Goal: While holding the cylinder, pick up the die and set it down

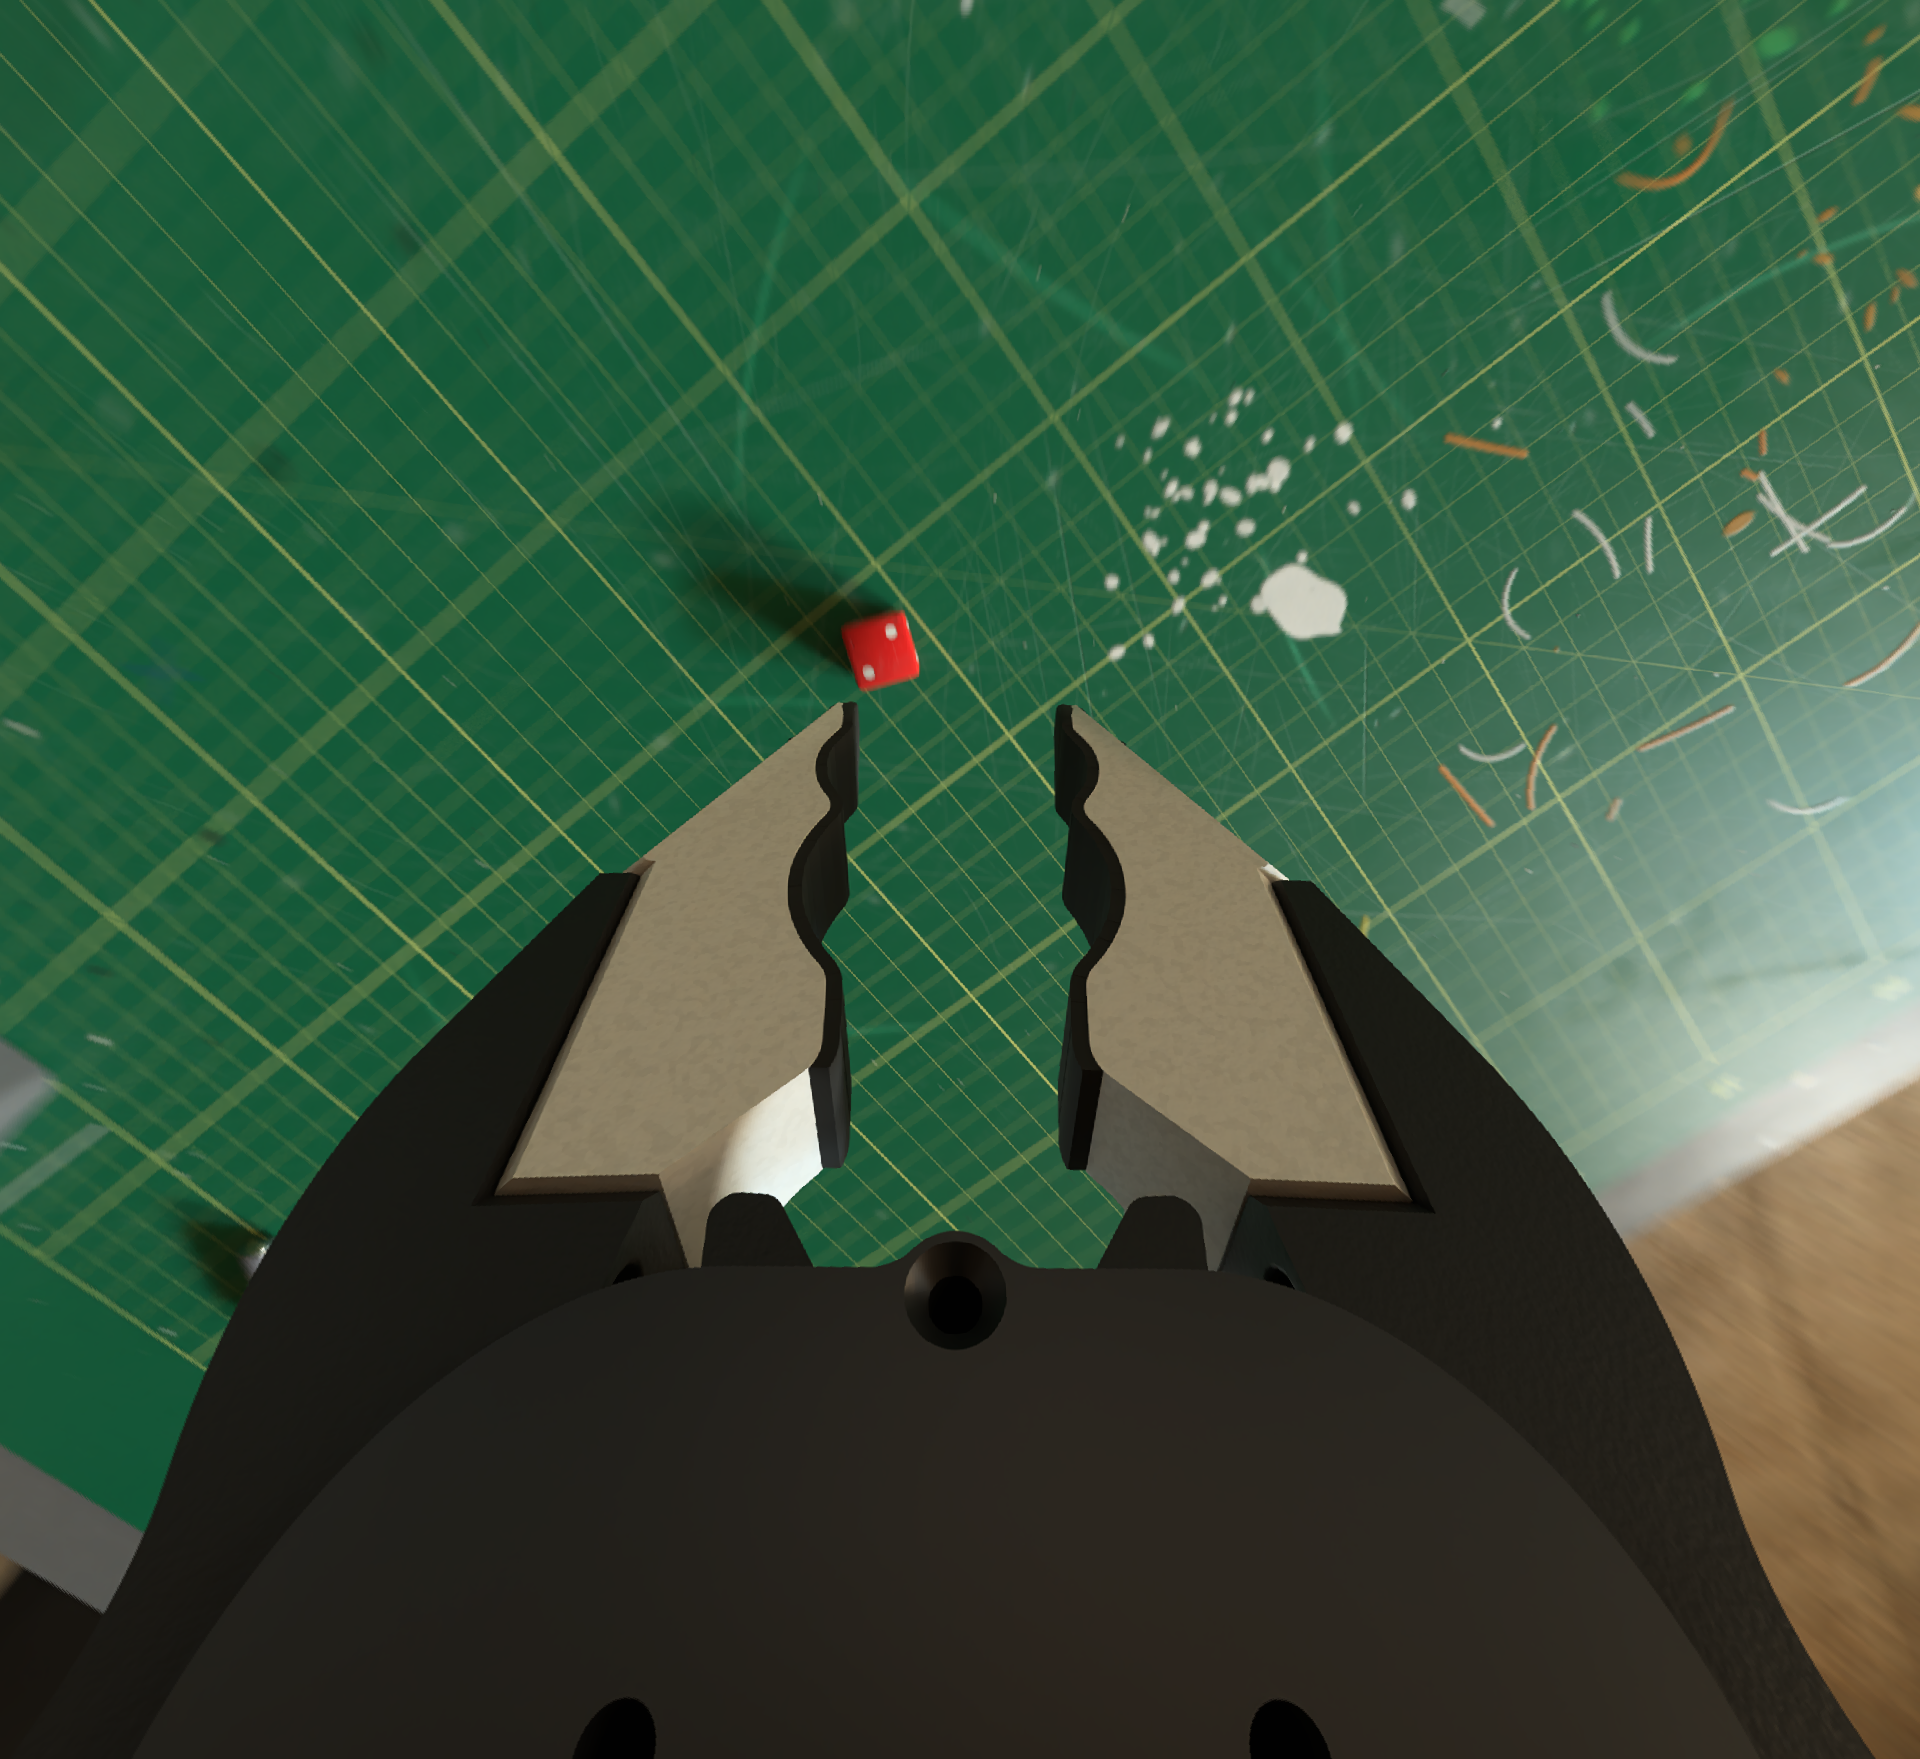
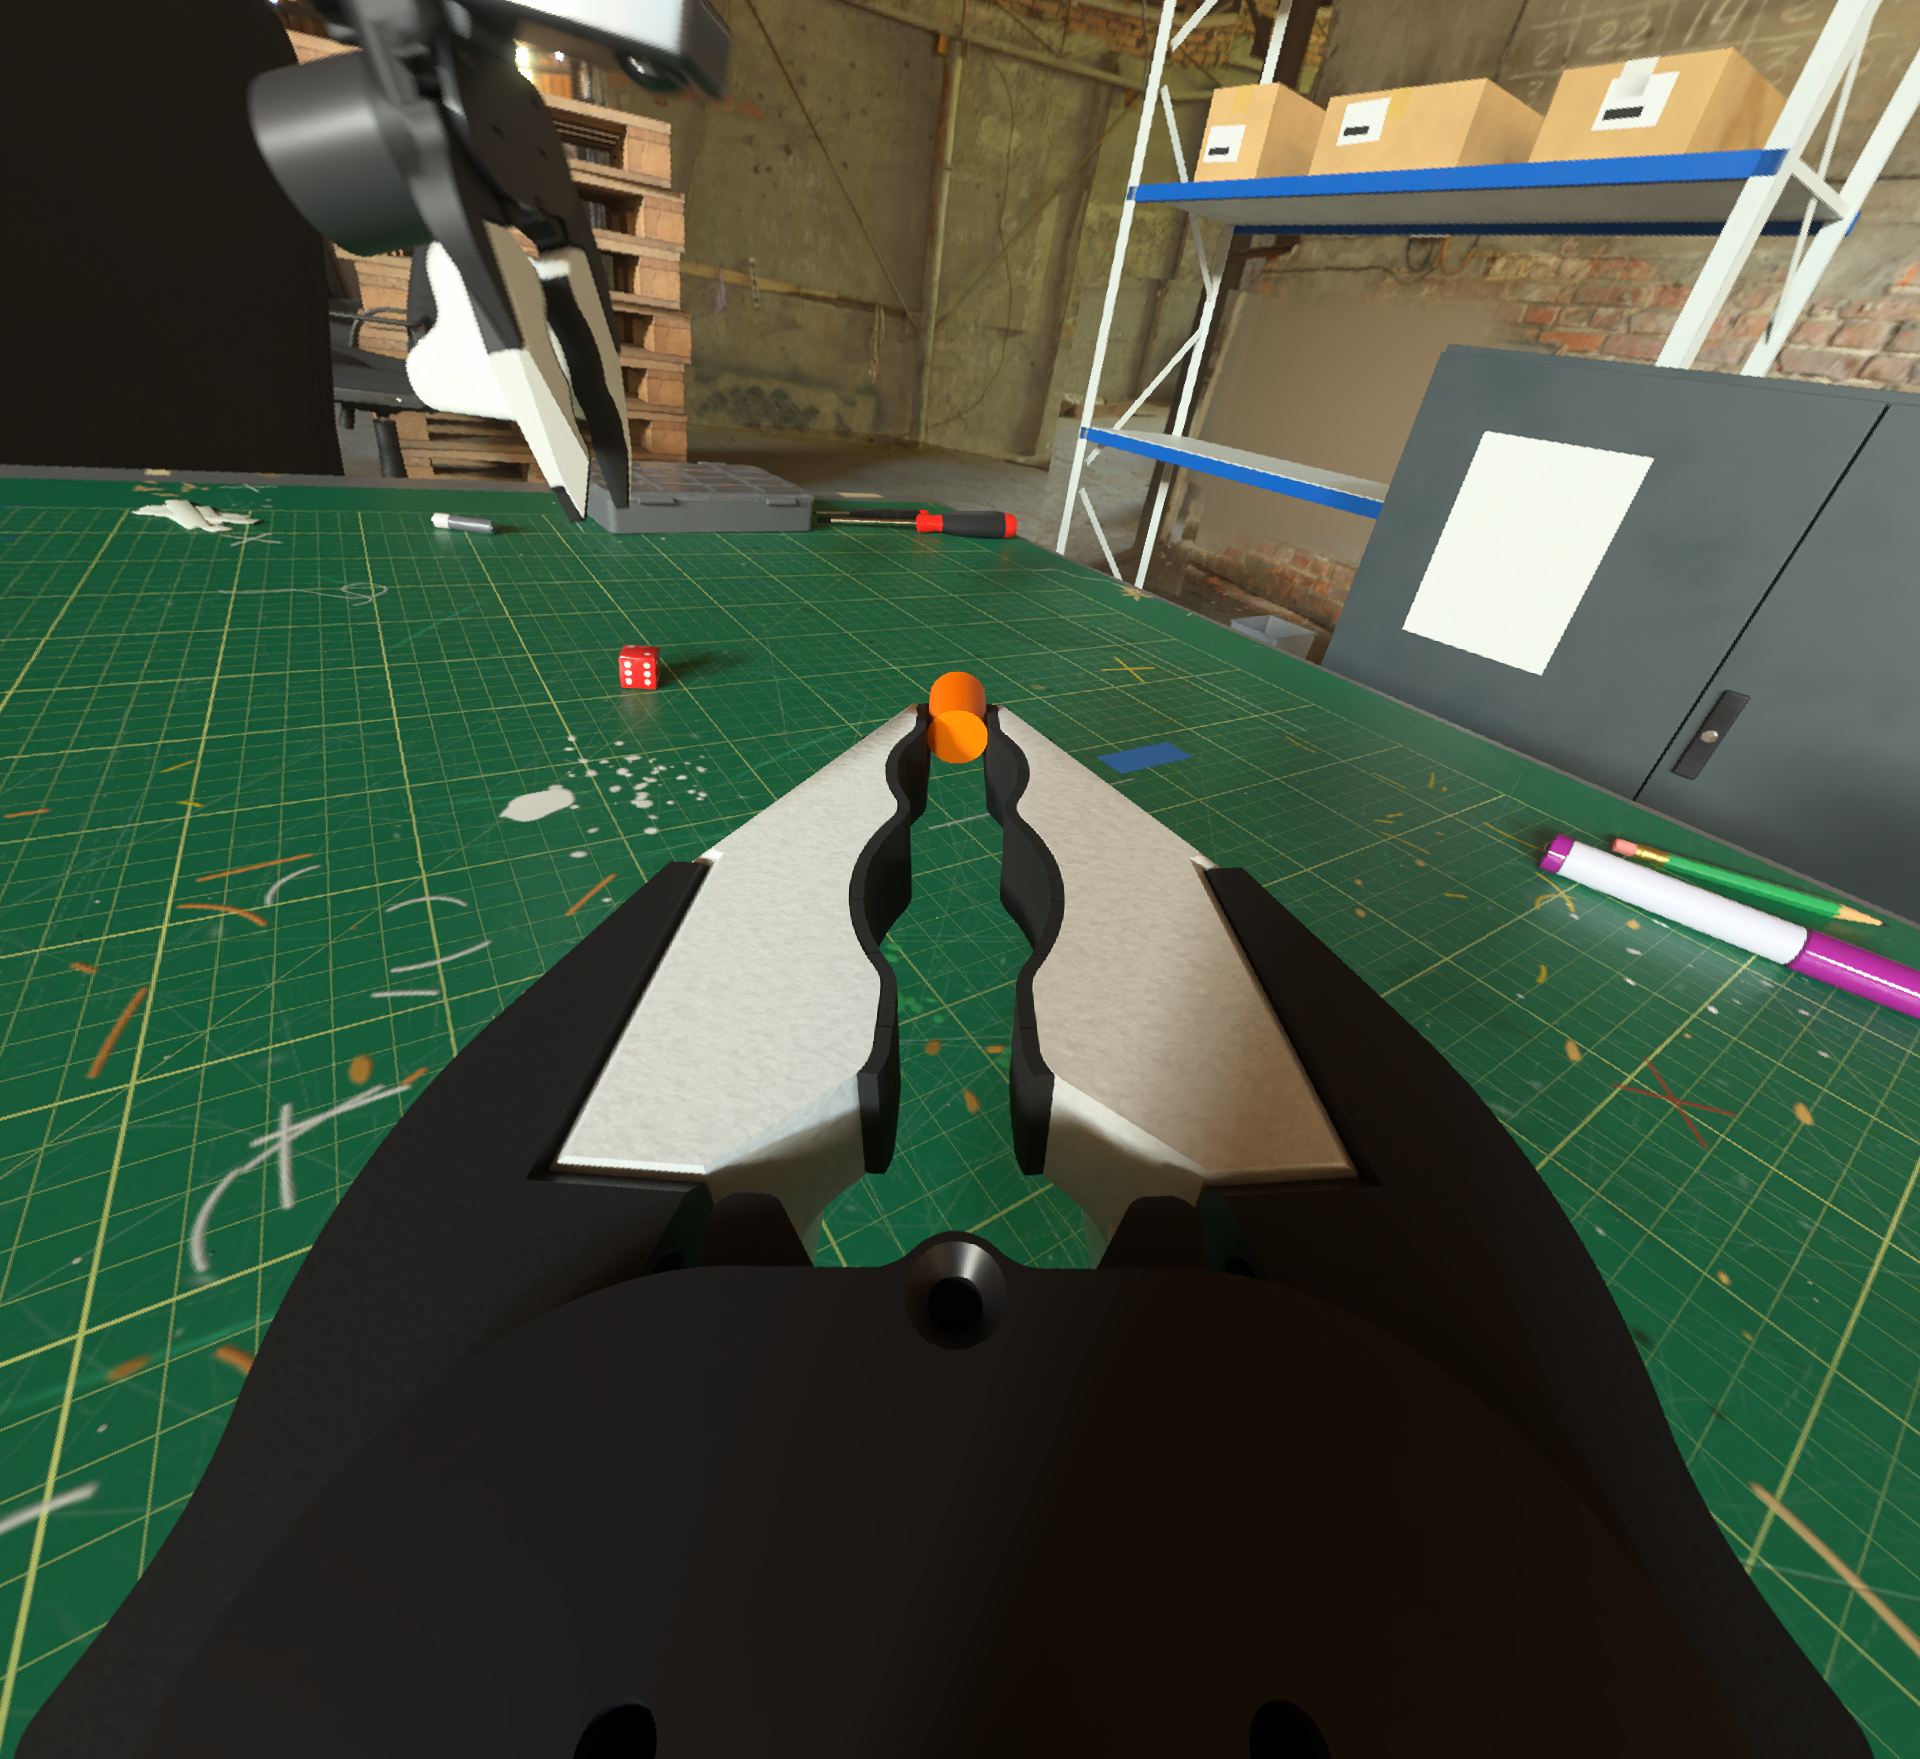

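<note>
Right fingers (image 2: 957, 722) grip an orange cylinder (image 2: 956, 718); left fingers (image 1: 956, 722) gape above the red, white-pipped die (image 1: 880, 649).

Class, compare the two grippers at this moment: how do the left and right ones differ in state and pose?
The left gripper is open and empty; the right gripper is shut on the orange cylinder. The left one looks steeply down at the green mat near the red die; the right one points along the mat. Both share black bodies with pale fingers.

Warehouse workshop: green cutting mat (image 2: 312, 774), metal shelving (image 2: 1455, 187) with cardboard boxes (image 2: 1423, 125), pallets (image 2: 634, 255).
</note>
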Available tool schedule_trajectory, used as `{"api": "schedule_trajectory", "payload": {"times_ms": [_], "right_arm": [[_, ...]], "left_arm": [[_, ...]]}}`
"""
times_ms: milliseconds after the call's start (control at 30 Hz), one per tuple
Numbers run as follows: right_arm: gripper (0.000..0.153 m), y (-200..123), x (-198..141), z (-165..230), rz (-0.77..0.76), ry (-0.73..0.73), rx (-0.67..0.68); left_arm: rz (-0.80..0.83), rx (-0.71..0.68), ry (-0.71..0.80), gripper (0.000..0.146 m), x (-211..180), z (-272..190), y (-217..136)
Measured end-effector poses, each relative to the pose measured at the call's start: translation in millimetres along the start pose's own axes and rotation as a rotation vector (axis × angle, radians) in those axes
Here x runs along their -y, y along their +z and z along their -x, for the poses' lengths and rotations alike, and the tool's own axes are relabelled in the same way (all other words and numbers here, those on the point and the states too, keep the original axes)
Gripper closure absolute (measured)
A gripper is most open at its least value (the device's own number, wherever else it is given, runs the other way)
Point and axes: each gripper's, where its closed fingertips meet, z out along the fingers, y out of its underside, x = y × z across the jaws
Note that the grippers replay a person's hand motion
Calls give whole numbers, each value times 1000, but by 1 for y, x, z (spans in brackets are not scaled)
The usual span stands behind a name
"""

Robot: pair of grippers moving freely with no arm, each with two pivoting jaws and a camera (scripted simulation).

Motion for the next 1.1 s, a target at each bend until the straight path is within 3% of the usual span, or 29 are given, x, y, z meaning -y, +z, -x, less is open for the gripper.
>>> {"api": "schedule_trajectory", "payload": {"times_ms": [167, 433, 633, 867, 967, 1100], "right_arm": [[143, 3, -2, 3, 13, -15, 6], [143, -3, -3, -3, 5, -4, -12], [143, -5, -4, -5, 7, -18, -20], [143, -7, -4, -4, 1, -34, -27], [143, -6, -4, -5, 2, -44, -36], [143, -7, -2, -11, -18, -26, -66]], "left_arm": [[235, -64, -154, 104, -11, 16, 37], [492, -13, -202, 101, -28, 19, 67], [531, -46, -282, 125, -28, 18, 70], [501, -65, -215, 128, -25, 18, 69], [383, -35, -147, 128, -12, 21, 58], [133, 50, -41, 128, 30, -1, 5]]}}
